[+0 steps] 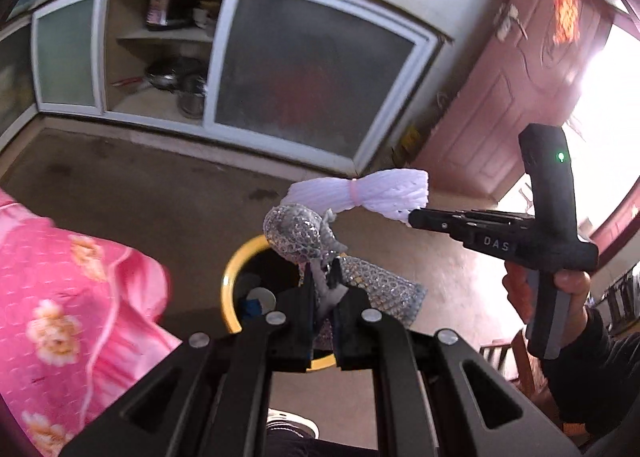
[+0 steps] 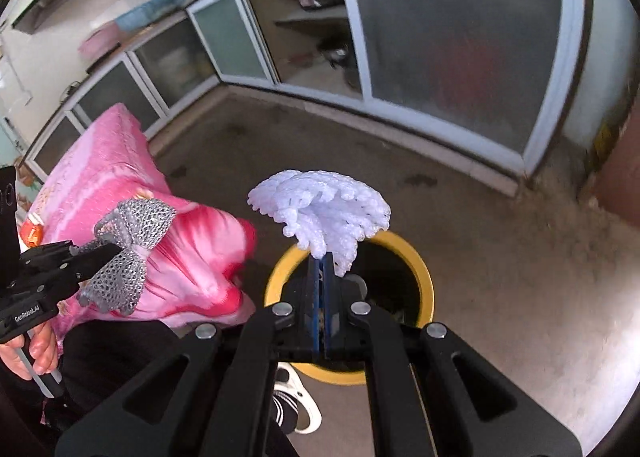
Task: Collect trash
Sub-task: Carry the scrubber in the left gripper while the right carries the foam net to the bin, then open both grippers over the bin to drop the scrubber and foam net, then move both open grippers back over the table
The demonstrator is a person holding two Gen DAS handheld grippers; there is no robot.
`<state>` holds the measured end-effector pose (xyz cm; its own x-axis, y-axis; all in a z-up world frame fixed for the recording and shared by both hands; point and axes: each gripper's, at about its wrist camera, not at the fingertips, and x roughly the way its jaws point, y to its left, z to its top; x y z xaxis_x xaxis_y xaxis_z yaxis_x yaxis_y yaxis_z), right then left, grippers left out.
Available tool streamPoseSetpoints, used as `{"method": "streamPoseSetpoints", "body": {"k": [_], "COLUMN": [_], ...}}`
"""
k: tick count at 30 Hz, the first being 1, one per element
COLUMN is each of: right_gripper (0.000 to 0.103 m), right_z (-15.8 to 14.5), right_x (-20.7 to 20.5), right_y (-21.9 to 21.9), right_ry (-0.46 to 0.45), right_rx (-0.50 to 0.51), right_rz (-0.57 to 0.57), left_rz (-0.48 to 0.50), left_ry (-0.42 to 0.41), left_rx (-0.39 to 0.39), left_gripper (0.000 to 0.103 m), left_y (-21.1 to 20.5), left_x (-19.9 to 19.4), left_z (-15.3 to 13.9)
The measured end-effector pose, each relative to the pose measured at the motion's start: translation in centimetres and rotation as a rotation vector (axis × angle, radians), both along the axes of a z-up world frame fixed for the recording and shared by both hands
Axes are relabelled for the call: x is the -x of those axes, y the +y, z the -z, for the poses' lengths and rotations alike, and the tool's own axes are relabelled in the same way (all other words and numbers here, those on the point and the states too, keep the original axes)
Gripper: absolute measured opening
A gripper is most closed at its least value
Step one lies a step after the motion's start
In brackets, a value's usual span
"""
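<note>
Pinching light, springy white foam netting (image 2: 326, 213) by its gathered end in the right claw (image 2: 323, 269), left claw (image 1: 322, 281) clamping soft silver mesh (image 1: 298, 235), both directly above the yellow-rimmed bin (image 2: 424, 277).

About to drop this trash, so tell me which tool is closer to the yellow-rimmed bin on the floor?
Right, probably. The right tool, shut on white foam netting, hangs over the yellow-rimmed round bin. The left tool, gripping silver mesh wrap, sits towards the bin's left side.

White foam net (image 2: 322, 211) bunched, aloft over yellow-rimmed bin (image 2: 424, 273); silver mesh bow (image 2: 126, 247) aloft beside it.
</note>
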<state>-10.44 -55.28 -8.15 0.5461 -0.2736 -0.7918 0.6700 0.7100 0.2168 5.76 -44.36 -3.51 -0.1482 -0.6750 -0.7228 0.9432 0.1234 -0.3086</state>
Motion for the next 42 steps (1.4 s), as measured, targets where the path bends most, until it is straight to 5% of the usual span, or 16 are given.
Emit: {"method": "streamPoseSetpoints", "body": {"k": [18, 21, 23, 25, 26, 28, 37, 42], "right_gripper": [0.002, 0.003, 0.007, 0.030, 0.051, 0.063, 0.063, 0.066], "right_z": [8.6, 9.9, 10.5, 11.0, 11.0, 10.6, 7.9, 4.7], "right_x": [0.5, 0.5, 0.6, 1.1, 1.5, 2.2, 2.2, 1.7], "right_y": [-2.3, -3.0, -3.3, -3.6, -3.8, -4.0, -3.7, -2.2], "right_ry": [0.144, 0.172, 0.206, 0.200, 0.178, 0.155, 0.116, 0.046], "right_rx": [-0.161, -0.197, -0.202, -0.226, -0.237, -0.237, -0.187, -0.054], "right_rz": [0.019, 0.030, 0.044, 0.063, 0.074, 0.100, 0.092, 0.086], "left_rz": [0.040, 0.011, -0.020, -0.045, -0.063, -0.085, -0.130, -0.181], "left_ry": [0.008, 0.037, 0.058, 0.083, 0.102, 0.135, 0.143, 0.105], "left_rx": [-0.162, -0.168, -0.165, -0.155, -0.148, -0.136, -0.044, 0.040], "left_gripper": [0.008, 0.024, 0.053, 0.068, 0.073, 0.079, 0.083, 0.087], "left_y": [-7.4, -7.7, -7.4, -7.0, -6.8, -6.4, -3.0, 0.8], "left_x": [1.7, 1.1, 0.5, -0.2, -0.6, -1.2, -2.5, -3.2], "left_z": [8.5, 9.1, 9.3, 9.4, 9.3, 9.0, 5.4, 1.6]}}
